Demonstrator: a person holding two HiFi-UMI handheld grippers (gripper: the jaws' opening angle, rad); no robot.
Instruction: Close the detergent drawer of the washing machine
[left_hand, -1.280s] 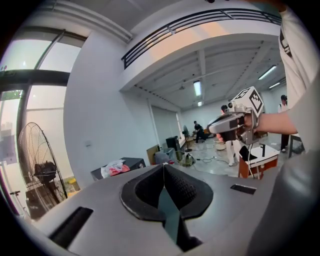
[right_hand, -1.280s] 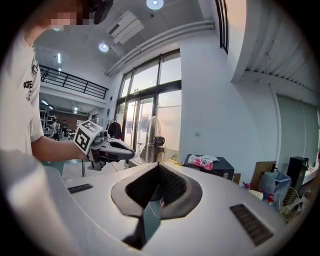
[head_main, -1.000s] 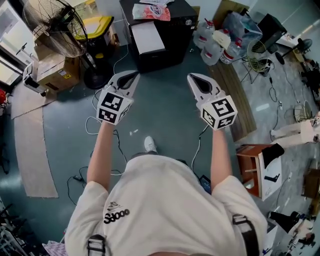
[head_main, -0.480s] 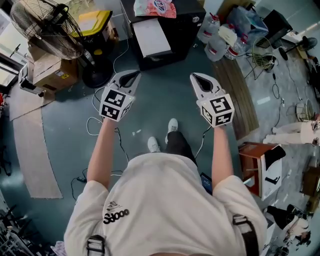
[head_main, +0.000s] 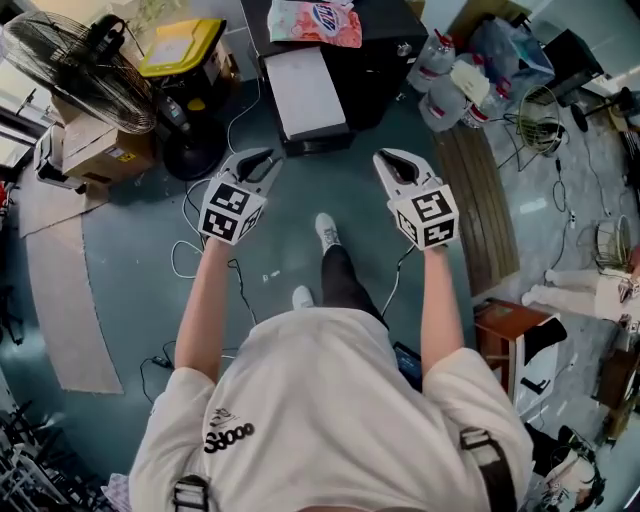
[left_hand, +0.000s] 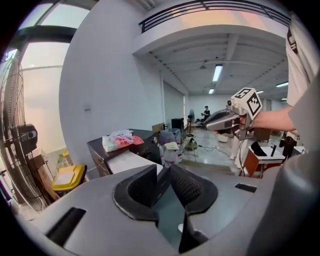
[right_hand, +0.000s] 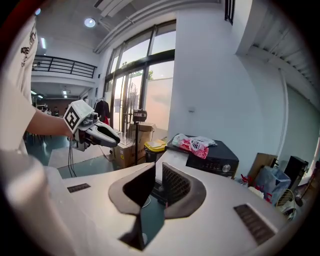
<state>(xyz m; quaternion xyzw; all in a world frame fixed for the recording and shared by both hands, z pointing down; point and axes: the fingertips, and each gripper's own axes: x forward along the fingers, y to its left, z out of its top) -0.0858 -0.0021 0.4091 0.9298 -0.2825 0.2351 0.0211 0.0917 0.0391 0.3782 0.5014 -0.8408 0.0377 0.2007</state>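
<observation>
A black washing machine (head_main: 370, 55) stands on the floor ahead, with a white drawer (head_main: 305, 92) pulled out of its front. A pink and blue bag (head_main: 318, 20) lies on top. Both grippers hang in the air short of the drawer and touch nothing. My left gripper (head_main: 265, 163) has just been opening; its jaws stand apart with nothing between them, and the drawer (left_hand: 131, 162) shows beyond them. My right gripper (head_main: 388, 162) has just been opening to a narrow slit, also empty, and it points at the machine (right_hand: 215, 155).
A standing fan (head_main: 75, 70), a yellow-lidded bin (head_main: 180, 45) and a cardboard box (head_main: 100, 150) are at the left. Water bottles (head_main: 440, 90) and a wooden board (head_main: 480, 200) are at the right. Cables (head_main: 190, 260) trail over the floor under my arms.
The person has stepped forward, one foot now out in front. Both grippers have come nearer to the washing machine and its drawer. The left jaws have parted.
</observation>
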